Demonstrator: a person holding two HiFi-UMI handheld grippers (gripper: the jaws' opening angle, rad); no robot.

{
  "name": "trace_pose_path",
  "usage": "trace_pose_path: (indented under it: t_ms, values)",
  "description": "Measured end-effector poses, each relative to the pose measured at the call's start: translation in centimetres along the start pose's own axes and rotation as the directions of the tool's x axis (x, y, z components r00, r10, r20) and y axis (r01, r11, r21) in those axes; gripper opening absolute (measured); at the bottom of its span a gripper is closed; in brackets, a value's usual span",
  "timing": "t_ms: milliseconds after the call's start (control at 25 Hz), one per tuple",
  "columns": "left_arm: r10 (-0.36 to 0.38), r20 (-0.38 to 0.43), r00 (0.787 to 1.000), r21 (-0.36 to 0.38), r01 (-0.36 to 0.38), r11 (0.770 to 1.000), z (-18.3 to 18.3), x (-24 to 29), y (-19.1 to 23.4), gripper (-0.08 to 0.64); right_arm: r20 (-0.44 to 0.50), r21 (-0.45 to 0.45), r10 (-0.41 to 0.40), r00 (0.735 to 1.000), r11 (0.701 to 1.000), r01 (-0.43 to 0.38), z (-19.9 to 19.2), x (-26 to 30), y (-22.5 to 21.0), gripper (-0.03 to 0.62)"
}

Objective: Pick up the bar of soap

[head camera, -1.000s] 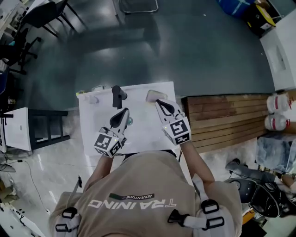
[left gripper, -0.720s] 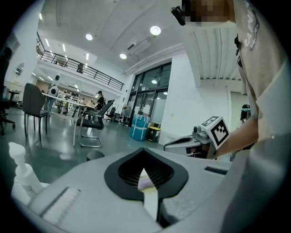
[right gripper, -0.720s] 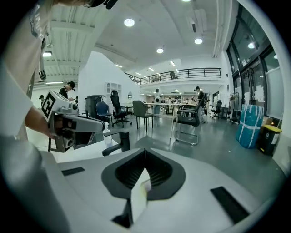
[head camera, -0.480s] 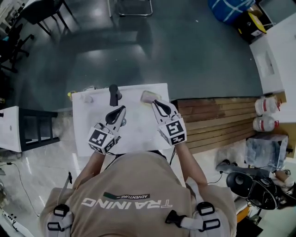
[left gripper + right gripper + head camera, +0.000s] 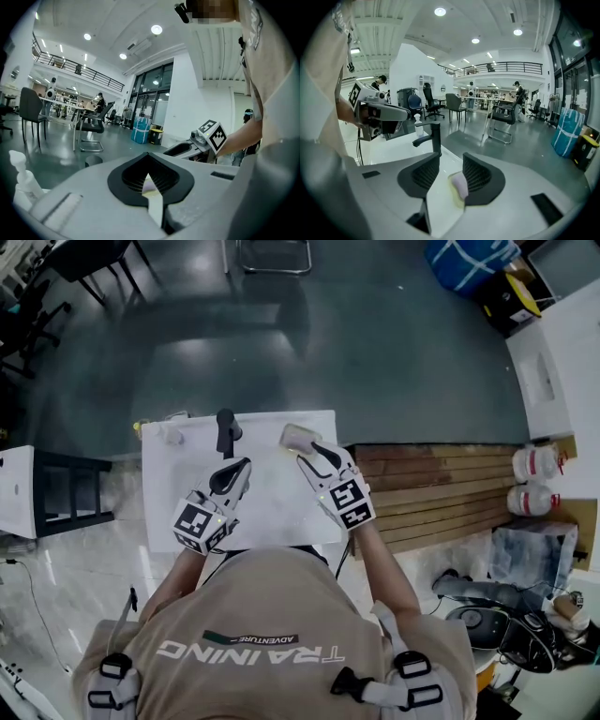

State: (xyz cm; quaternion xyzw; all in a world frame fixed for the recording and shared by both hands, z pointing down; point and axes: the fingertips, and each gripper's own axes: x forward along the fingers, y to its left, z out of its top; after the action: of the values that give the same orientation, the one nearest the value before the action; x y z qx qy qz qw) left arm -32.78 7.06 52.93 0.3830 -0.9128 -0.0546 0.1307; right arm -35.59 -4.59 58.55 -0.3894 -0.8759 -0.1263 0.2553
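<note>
Black faucet (image 5: 225,430) stands near the soap bar (image 5: 298,437) on the white counter (image 5: 272,498).

Right gripper (image 5: 312,454): jaws shut a second ago and half a second ago, have just been opening, now stand apart. Soap (image 5: 461,184) now between pads, close against right-hand pad, clear gap on other side; contact cannot be told.

Right gripper's marker cube sits slightly more turned in head view than before.

Head camera shifted: table (image 5: 272,507) and planks (image 5: 441,484) lie further left in frame; blue bag (image 5: 469,261) at top right shows more.
</note>
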Motion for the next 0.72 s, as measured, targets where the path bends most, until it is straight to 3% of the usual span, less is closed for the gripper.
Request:
trace_pose_path:
  t_ms: [120,400,720]
  values:
    - [0.005,-0.01,1.0,-0.009,-0.005,1.0,-0.3,0.1,0.0,-0.008,-0.073,-0.055,0.066,0.995,0.996,-0.07,-1.0,1.3,-0.1,0.208]
    - [0.03,-0.014,0.999,-0.024,-0.03,0.999,-0.7,0.0,-0.2,-0.008,-0.21,-0.18,0.147,0.967,0.966,-0.186,-2.5,3.4,-1.1,0.212]
    - [0.076,-0.005,0.997,-0.046,-0.076,0.996,-1.4,-0.7,0.5,-0.008,-0.454,-0.251,0.22,0.863,0.898,-0.361,-7.8,6.6,-1.6,0.212]
